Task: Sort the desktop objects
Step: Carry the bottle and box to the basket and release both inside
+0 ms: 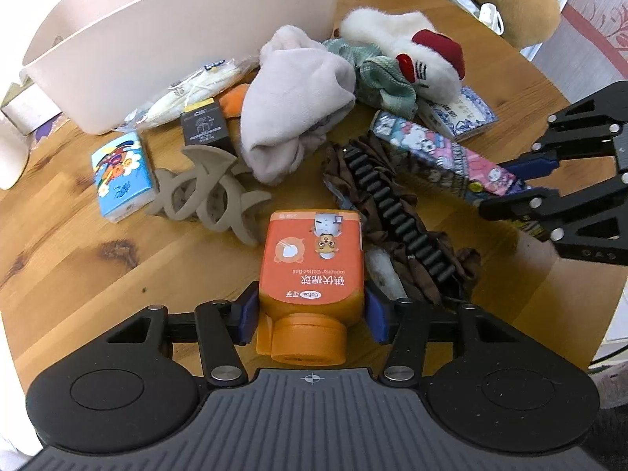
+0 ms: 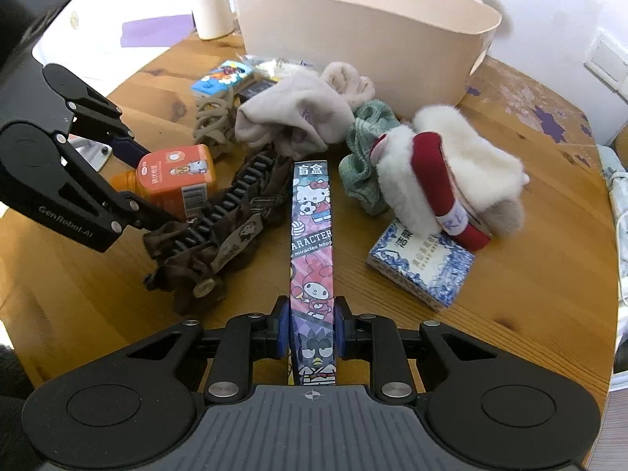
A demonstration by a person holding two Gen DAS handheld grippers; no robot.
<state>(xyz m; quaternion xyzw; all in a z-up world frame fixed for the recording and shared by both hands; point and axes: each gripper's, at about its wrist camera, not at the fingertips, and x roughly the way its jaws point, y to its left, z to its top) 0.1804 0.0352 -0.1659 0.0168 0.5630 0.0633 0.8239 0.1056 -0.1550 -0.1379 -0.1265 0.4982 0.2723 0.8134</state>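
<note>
Left wrist view looks down on a round wooden table (image 1: 98, 274) crowded with small things. The left gripper (image 1: 313, 310) has its blue pads pressed on both sides of an orange bottle (image 1: 314, 259), just above its cap; the bottle lies at the near edge of the pile, cap toward the camera. Right of it lies a brown hair clip (image 1: 396, 219) with a black toothed spine, touching the bottle's side. Left of the bottle sits a beige claw clip (image 1: 212, 200), and further left a blue tissue pack (image 1: 121, 176). Behind these are a black box (image 1: 204, 123), a grey cloth (image 1: 294, 110), a green scrunchie (image 1: 376, 82) and a white plush (image 1: 412, 55) with red trim. A beige bin (image 1: 176, 31) stands at the far left.

Right wrist view shows the right gripper (image 2: 312, 327) clamped on a long cartoon-printed box (image 2: 313, 243), its pads squeezing the near end; the box points away from the camera toward the cloth, and whether its far end touches the table I cannot tell. Right of the box lies a blue-and-white tissue pack (image 2: 424, 267), partly under the plush. On the left of this view the left gripper holds the orange bottle beside the brown clip. The bin stands at the far side, with a white cylinder (image 2: 210, 0) to its left.
</note>
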